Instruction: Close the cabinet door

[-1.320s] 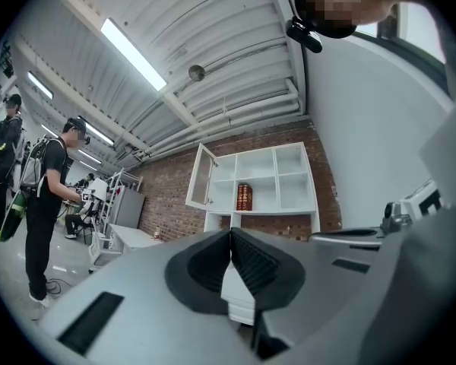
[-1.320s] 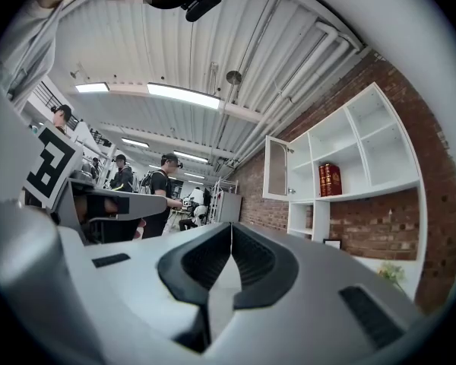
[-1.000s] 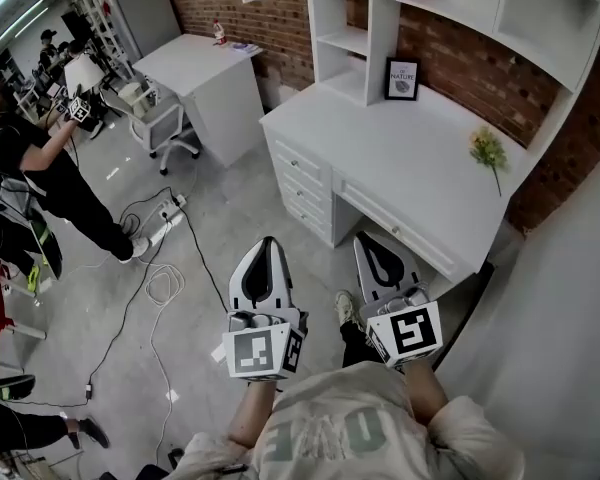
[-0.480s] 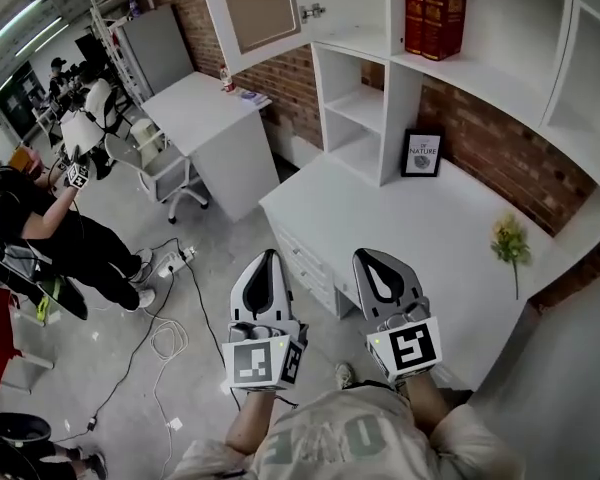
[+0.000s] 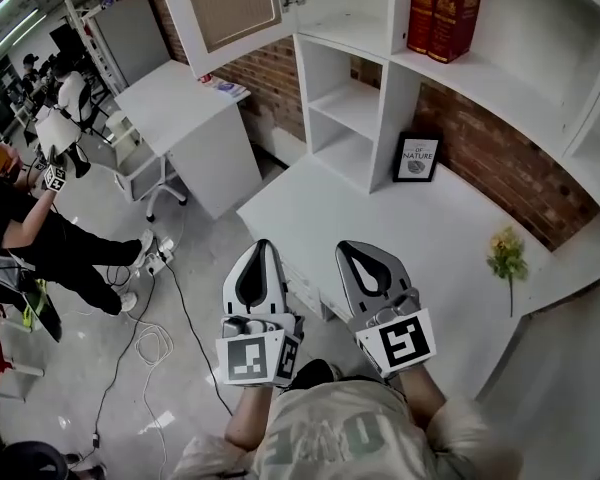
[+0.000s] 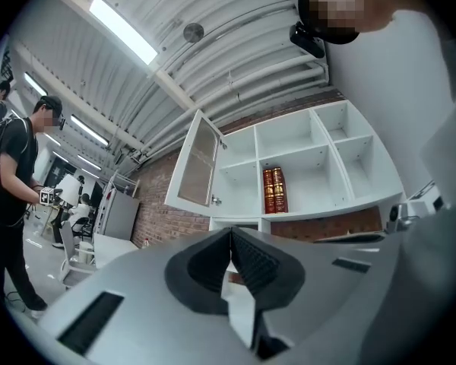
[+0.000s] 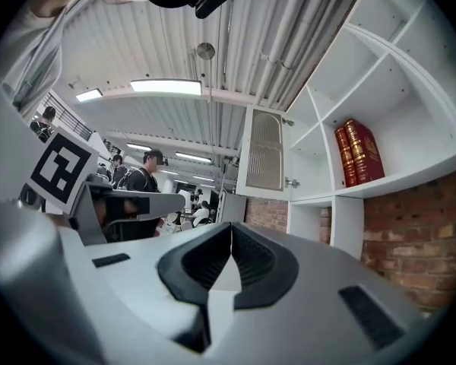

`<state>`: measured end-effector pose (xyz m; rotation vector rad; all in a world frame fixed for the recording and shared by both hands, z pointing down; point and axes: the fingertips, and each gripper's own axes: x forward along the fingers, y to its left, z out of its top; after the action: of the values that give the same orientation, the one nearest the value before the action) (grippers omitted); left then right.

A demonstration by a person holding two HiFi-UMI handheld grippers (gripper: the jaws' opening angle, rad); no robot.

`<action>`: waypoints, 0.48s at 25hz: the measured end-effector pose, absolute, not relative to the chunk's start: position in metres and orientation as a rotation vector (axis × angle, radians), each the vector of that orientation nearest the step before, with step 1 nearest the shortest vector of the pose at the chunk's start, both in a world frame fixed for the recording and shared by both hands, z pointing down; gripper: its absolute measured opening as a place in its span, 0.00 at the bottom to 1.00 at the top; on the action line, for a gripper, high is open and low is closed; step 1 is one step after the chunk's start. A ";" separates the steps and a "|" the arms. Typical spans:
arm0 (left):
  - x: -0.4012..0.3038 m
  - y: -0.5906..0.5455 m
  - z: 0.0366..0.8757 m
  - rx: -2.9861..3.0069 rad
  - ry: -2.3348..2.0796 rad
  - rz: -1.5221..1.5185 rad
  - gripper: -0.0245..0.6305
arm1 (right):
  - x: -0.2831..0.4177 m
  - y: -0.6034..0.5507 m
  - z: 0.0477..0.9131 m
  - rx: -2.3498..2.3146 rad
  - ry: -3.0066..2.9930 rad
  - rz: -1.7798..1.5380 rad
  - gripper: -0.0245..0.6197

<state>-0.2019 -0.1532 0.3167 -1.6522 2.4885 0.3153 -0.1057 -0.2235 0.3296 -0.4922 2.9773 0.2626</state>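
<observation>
Left gripper (image 5: 263,244) and right gripper (image 5: 347,248) both shut, empty, side by side over desk's (image 5: 380,218) near edge. Door (image 5: 230,8) swung open at cabinet's (image 5: 345,23) top left corner, well apart. Approach step, likely. Next: lift to door's free edge, push toward cabinet.

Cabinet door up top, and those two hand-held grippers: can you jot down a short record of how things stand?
Cabinet door: open, swung out to the left of the white shelf unit
Left hand-held gripper: jaws shut, empty, not touching the door
Right hand-held gripper: jaws shut, empty, beside the left one
Red books: upright in the compartment right of the open one
Desk: white, with a framed picture and a yellow flower on it
Task status: door not yet closed
</observation>
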 end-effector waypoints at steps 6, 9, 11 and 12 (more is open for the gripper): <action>-0.206 -0.178 0.321 -1.743 2.462 0.332 0.06 | -0.124 -0.239 0.319 -0.533 2.950 0.283 0.06; -0.210 -0.188 0.318 -1.783 2.437 0.321 0.06 | -0.131 -0.248 0.311 -0.571 2.924 0.282 0.06; -0.216 -0.191 0.317 -1.790 2.434 0.321 0.06 | -0.136 -0.250 0.309 -0.576 2.918 0.281 0.06; -0.220 -0.193 0.317 -1.790 2.437 0.327 0.06 | -0.139 -0.252 0.308 -0.580 2.915 0.281 0.06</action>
<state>-0.2200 -0.1926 0.3170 -1.7902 2.4367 0.3270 -0.1388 -0.2520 0.3081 -0.5803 2.9152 0.2807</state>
